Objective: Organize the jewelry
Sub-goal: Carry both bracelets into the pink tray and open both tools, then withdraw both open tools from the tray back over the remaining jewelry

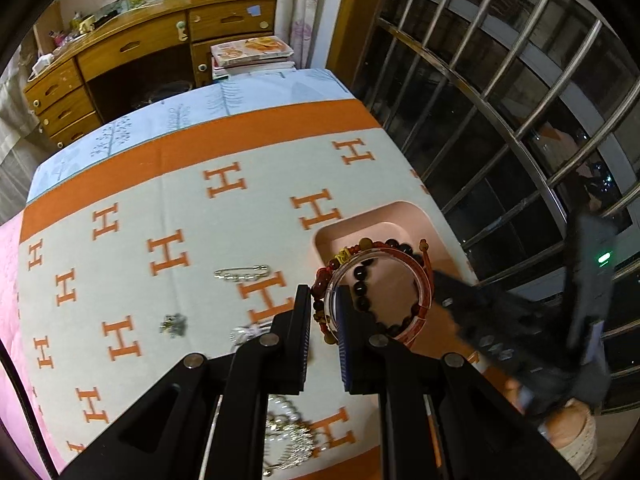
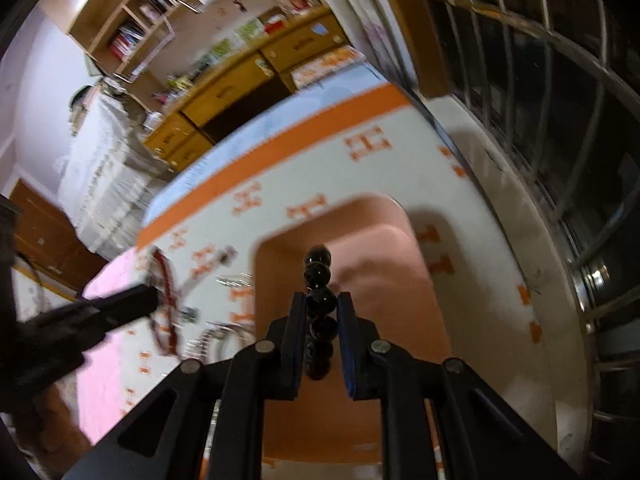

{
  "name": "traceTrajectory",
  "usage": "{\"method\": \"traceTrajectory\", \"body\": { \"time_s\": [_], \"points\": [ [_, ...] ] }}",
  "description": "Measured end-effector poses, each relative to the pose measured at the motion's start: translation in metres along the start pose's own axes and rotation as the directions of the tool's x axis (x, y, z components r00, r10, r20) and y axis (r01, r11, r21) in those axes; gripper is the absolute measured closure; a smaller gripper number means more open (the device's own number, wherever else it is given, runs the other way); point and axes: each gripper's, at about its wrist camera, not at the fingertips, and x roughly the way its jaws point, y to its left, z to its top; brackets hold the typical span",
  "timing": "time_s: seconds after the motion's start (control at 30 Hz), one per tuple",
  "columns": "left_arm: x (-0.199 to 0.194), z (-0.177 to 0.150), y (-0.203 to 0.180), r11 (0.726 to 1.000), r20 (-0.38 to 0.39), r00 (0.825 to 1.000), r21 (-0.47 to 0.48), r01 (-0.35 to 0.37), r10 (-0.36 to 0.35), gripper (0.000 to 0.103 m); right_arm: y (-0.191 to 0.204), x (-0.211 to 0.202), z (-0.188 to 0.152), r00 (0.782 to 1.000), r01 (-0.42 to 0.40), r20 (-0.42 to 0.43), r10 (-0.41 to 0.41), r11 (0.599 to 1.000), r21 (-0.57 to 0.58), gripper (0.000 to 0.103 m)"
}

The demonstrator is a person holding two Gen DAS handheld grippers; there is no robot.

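Silver brooches (image 1: 242,273) (loose) beside pink tray (image 1: 404,213).

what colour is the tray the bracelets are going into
Pale pink tray, seen best in the right wrist view.

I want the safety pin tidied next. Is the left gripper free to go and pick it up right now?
Probably not yet. The left gripper is shut on a bundle of bracelets, so it would need to drop them in the pink tray first. The safety pin itself lies uncovered on the cloth.
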Motion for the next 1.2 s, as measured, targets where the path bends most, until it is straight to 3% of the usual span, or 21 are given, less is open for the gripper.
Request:
{"method": "traceTrajectory", "body": {
  "time_s": [0.13, 0.23, 0.37, 0.6, 0.8, 0.97, 1.07, 1.2],
  "points": [
    [0.012, 0.002, -0.016, 1.000, -0.004, 1.000, 0.016, 0.000, 0.000, 0.093, -0.008, 0.007, -0.012, 0.998, 0.055, -0.038, -0.056, 0.998, -0.024, 0.087],
    [0.023, 0.005, -0.026, 1.000, -0.008, 1.000, 0.025, -0.005, 0.005, 0.093, -0.004, -0.001, -0.021, 0.998, 0.035, -0.059, -0.038, 0.998, -0.049, 0.087],
    [0.042, 0.009, -0.037, 1.000, -0.025, 1.000, 0.029, -0.002, 0.003, 0.093, 0.004, -0.018, -0.040, 0.997, 0.059, -0.041, -0.063, 0.993, -0.104, 0.085],
    [0.085, 0.013, -0.048, 1.000, -0.099, 0.995, 0.022, -0.008, 0.010, 0.092, 0.008, -0.044, -0.068, 1.000, 0.019, -0.006, -0.020, 0.992, -0.127, 0.081],
    [0.082, 0.003, -0.048, 0.999, -0.094, 0.995, 0.029, -0.016, 0.018, 0.053, 0.010, -0.054, -0.069, 0.999, 0.033, 0.035, -0.029, 0.992, -0.121, 0.078],
    [0.052, -0.005, -0.042, 0.998, -0.022, 0.999, 0.042, -0.040, 0.041, 0.052, 0.013, -0.057, -0.067, 0.998, 0.025, 0.062, -0.019, 0.994, -0.103, 0.077],
    [0.029, -0.011, -0.035, 0.997, 0.026, 0.998, 0.038, -0.065, 0.064, 0.045, 0.017, -0.054, -0.066, 0.997, 0.028, 0.068, -0.020, 0.994, -0.107, 0.077],
    [-0.006, -0.025, -0.027, 0.989, 0.113, 0.986, 0.060, -0.134, 0.126, 0.037, 0.025, -0.052, -0.065, 0.996, 0.036, 0.085, -0.025, 0.991, -0.130, 0.077]
  ]
}}
